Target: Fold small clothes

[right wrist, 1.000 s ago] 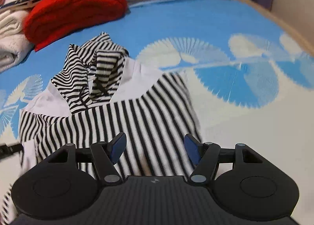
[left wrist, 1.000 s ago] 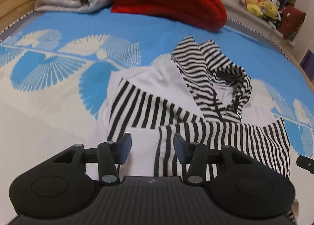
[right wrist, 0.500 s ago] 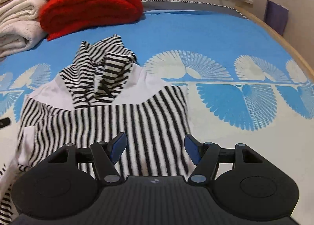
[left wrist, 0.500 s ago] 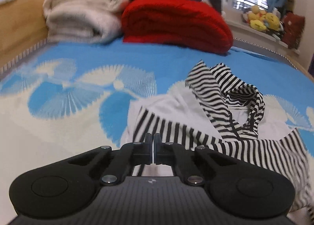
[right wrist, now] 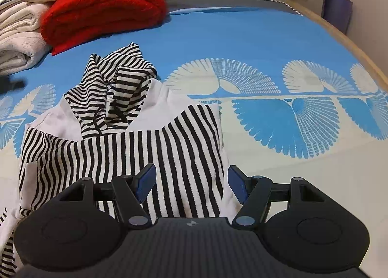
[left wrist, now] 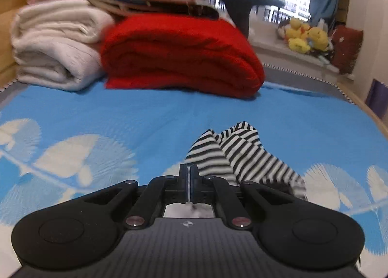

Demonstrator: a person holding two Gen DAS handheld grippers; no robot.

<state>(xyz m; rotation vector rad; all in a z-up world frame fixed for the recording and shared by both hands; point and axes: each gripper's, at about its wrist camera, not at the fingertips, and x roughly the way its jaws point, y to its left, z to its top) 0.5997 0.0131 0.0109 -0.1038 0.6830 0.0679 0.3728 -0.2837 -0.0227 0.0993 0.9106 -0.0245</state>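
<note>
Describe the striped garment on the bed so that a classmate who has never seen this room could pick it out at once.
Find the blue bedspread printed with white fans. At its head lie a folded red blanket and cream blankets. Nearer the cameras, alone in the middle, lies the small hooded top: the only black-and-white striped thing, with white shoulder panels, spread out rather than folded.

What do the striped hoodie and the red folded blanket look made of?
Striped hoodie: soft, matte cotton-like knit, judging by its limp folds and fine ribbing. Red blanket: thick, fuzzy fleece or chunky knit, probably; its surface is nubby and its folded edges are bulky.
</note>
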